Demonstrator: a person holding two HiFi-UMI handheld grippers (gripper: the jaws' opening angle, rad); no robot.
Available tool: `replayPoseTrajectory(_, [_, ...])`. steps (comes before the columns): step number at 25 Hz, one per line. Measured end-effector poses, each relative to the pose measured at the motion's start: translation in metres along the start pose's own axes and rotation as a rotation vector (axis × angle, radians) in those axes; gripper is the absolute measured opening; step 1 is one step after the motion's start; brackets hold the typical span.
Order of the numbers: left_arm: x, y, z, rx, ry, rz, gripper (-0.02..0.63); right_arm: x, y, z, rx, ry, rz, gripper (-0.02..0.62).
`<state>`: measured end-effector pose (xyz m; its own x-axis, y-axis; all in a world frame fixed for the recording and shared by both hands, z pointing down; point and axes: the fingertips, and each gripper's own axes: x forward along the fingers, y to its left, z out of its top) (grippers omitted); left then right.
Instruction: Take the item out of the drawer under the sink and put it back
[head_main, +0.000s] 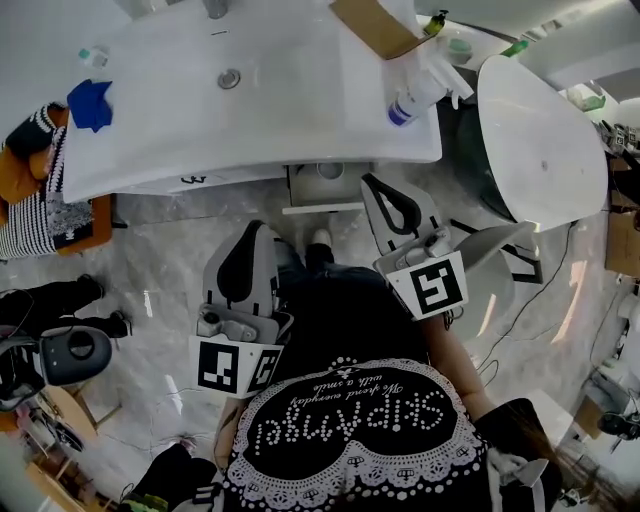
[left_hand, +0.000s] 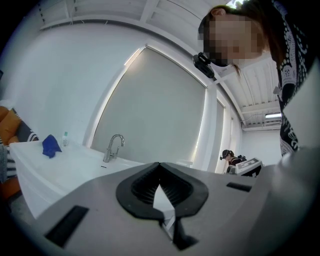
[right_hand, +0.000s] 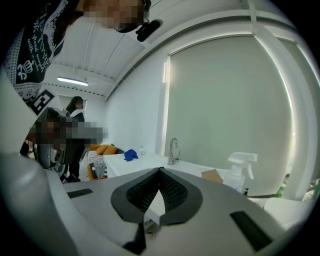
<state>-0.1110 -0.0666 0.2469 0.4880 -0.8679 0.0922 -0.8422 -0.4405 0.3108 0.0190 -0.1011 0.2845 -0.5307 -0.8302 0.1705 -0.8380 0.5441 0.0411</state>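
Head view looks steeply down on the person's dark printed top, with both tools held out in front of the body above a pale marbled floor. The left gripper sits close to the chest and its marker cube faces the camera. The right gripper reaches nearer to the white worktop, with its tips just short of the front edge.

The left gripper view shows that tool's jaws closed tip to tip, with nothing between the ribbed black pads. The right gripper view shows the same: those jaws are shut and empty.

Under the worktop's front edge, between the two tools, sits a small box-like recess that looks like the drawer. A pale round shape lies inside it, too small to identify, so I cannot tell whether it is the item.

On the worktop, the basin's drain lies towards the left half, and a blue cloth is at the far left corner. A spray bottle lies at the right end, just below a piece of cardboard. Both gripper views show a chrome tap standing at the back of the basin.
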Motion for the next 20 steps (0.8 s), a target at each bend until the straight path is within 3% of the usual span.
replayPoseTrajectory(20, [0.009, -0.008, 0.005, 0.024, -0.013, -0.027, 0.003, -0.05, -0.011, 0.01, 0.069, -0.087, -0.047, 0.017])
